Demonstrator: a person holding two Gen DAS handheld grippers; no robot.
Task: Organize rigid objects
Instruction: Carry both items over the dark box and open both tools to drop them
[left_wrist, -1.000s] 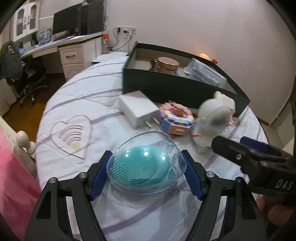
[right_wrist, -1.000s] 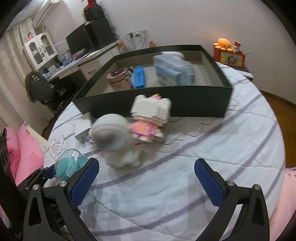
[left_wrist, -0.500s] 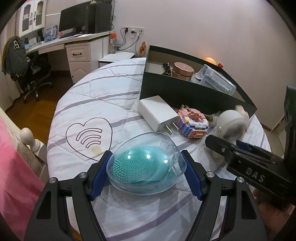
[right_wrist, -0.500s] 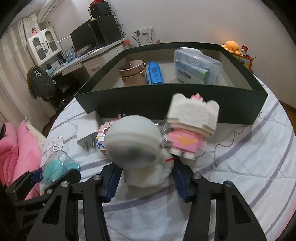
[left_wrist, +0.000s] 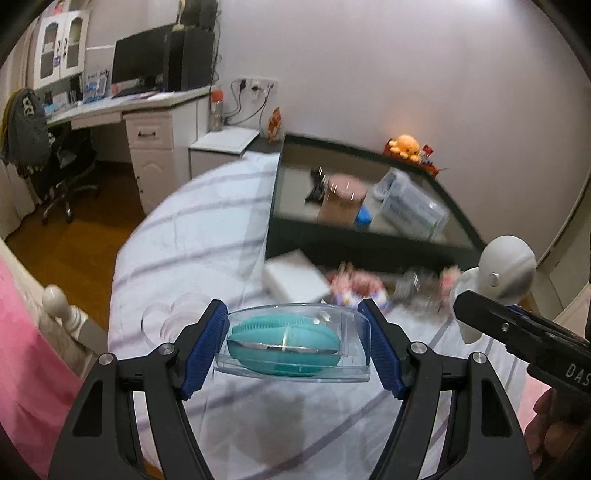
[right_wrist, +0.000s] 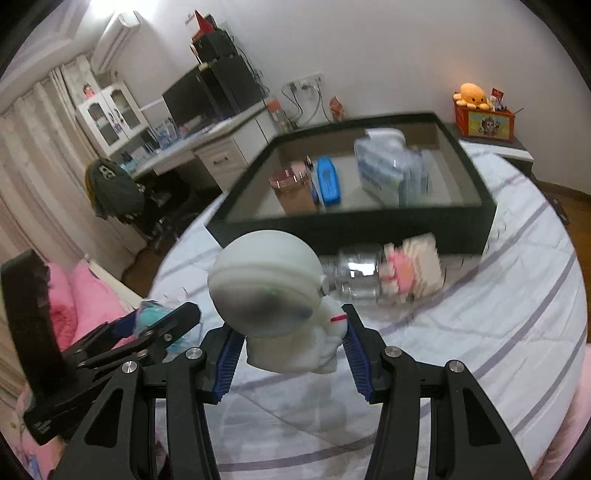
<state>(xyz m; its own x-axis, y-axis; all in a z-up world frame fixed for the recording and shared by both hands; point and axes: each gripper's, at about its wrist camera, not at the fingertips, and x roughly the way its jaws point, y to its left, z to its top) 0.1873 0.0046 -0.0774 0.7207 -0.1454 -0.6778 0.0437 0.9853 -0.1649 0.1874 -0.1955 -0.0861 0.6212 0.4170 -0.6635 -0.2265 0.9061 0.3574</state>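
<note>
I read both wrist views and recorded the scene in order of size. The bed (right_wrist: 498, 332), covered by a white sheet with grey-purple stripes, carried everything. At its far side sat the dark open box (right_wrist: 369, 225), which held a pink-lidded jar (right_wrist: 291, 188), a blue case (right_wrist: 328, 180) just beside it, and a clear plastic pack (right_wrist: 391, 166) toward the right; the box appeared again in the left wrist view (left_wrist: 369, 243). On the sheet in front of the box wall lay a white charger (left_wrist: 293, 278), a pink-and-white brick figure (right_wrist: 412, 269) and a clear bottle (right_wrist: 354, 277) on its side touching that figure; motion blur hid finer detail there. My right gripper (right_wrist: 291, 356) was clamped on the white astronaut figure (right_wrist: 273, 295), the blue pads (right_wrist: 229, 363) pressing both sides of its body below the round helmet. The astronaut figure sat upright and raised clear of the sheet, nearer to me than the box. From the left wrist camera the same figure (left_wrist: 506, 269) showed at the right edge, above the black finger of the right gripper (left_wrist: 517, 328). My left gripper (left_wrist: 297, 349) was closed on the clear case (left_wrist: 295, 343), one blue pad at each end, holding it level above the sheet with its shadow below. Inside the case lay the teal brush (left_wrist: 282, 343). The left gripper (right_wrist: 159, 325) also appeared low left in the right wrist view.
</note>
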